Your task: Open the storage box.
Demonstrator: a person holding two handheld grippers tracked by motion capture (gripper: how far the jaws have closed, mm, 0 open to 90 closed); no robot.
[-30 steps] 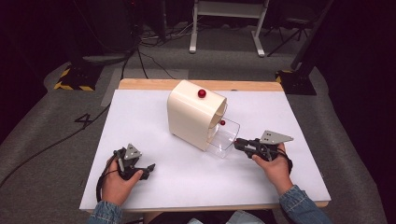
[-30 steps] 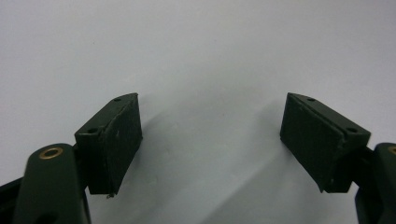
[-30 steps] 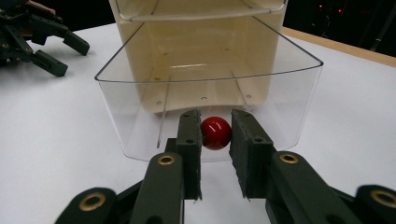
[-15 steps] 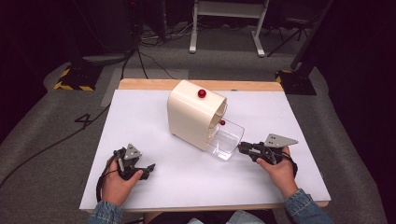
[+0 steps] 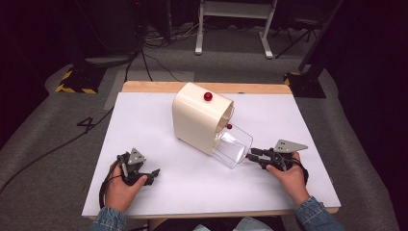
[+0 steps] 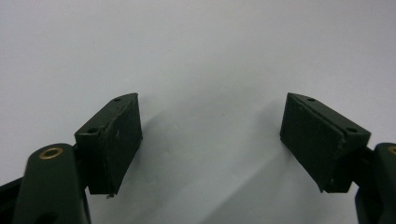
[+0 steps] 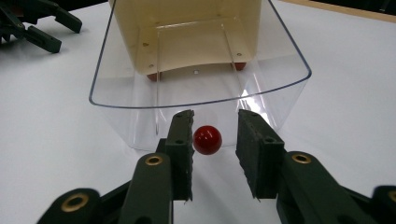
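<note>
**Clear drawer partly out, knob sitting between the right jaws**

Here's the cream box (image 5: pixel 199 118) mid-table, a red ball (image 5: pixel 208 96) on top of it. Its clear drawer (image 5: pixel 233 145) sticks partway out of the box's open front, long axis running from the box toward the person's right hand, mouth up. The right gripper (image 7: pixel 215 140) is at the drawer's outer end, jaws narrowly apart around the small red knob (image 7: pixel 207 139); whether they touch it I cannot tell. By my read the drawer job is midway, and whether it is being pulled or pushed is not clear. The left gripper (image 5: pixel 153 174) rests well to the box's left, jaws spread wide over bare white table (image 5: pixel 144 115), holding nothing.
</note>
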